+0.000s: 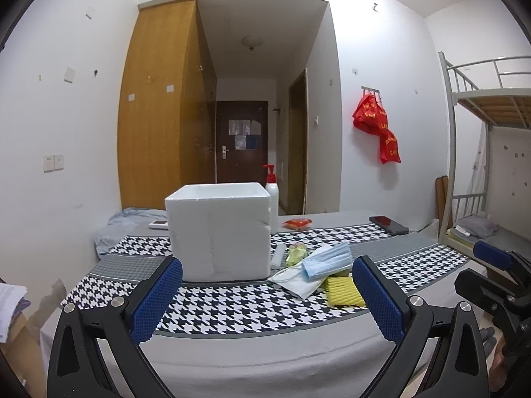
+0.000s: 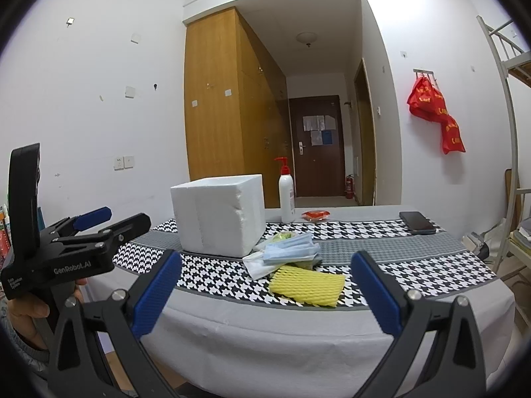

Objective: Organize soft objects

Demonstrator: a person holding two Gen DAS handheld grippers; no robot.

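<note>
Both tools, left tool (image 1: 267,293) and right tool (image 2: 265,290), are held wide open and empty, so the yellow foam net (image 2: 307,285), lying nearest on the counter (image 2: 265,328) beside the masks (image 2: 288,248), is probably best pinched lightly first and dropped into the box (image 2: 219,215).

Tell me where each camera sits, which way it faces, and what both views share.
Left wrist: on the left gripper, facing across the table at the foam box; right gripper at the right edge.
Right wrist: on the right gripper, facing the yellow foam net; left gripper and hand at left.
Shared: box, blue masks, pump bottle, phone.
</note>
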